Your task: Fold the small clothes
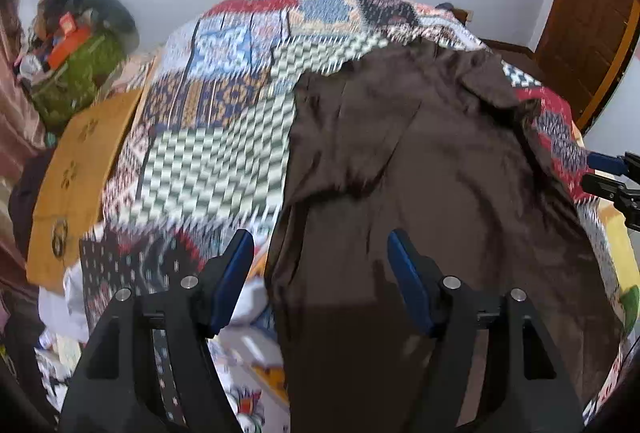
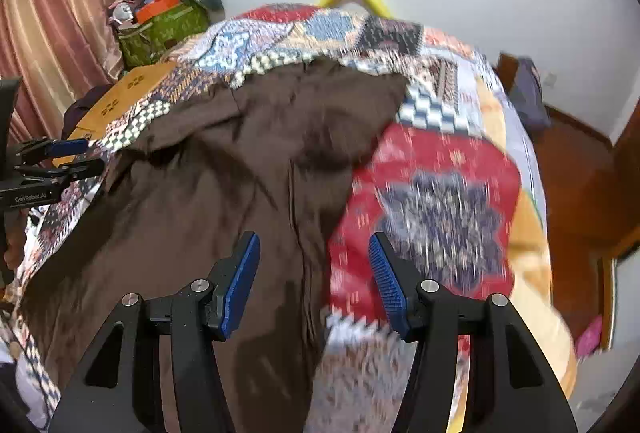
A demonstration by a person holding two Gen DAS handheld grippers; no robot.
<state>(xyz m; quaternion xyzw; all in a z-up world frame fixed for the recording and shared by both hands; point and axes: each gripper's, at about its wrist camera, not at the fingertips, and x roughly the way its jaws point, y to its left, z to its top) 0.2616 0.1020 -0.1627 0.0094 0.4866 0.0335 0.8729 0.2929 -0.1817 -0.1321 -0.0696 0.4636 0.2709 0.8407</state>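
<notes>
Across the bed, a patchwork quilt (image 1: 224, 101) covers nearly everything, and a brown garment (image 1: 420, 173) lies spread on it, its long axis running from six toward twelve o'clock. From the left gripper (image 1: 320, 253) the cloth sits at one o'clock, its left edge passing between the spread jaws; from the right gripper (image 2: 314, 253) it sits at eleven, its right edge likewise under the gap. Both grippers stand open and hold nothing, each hovering over its own side edge, so neither looks clearly nearer. My guess is that the next move is a pinch on both side edges, folding along the long axis. At ten o'clock a green bag (image 2: 162, 29) stands heaped with clothes and an orange box (image 2: 156, 7).
</notes>
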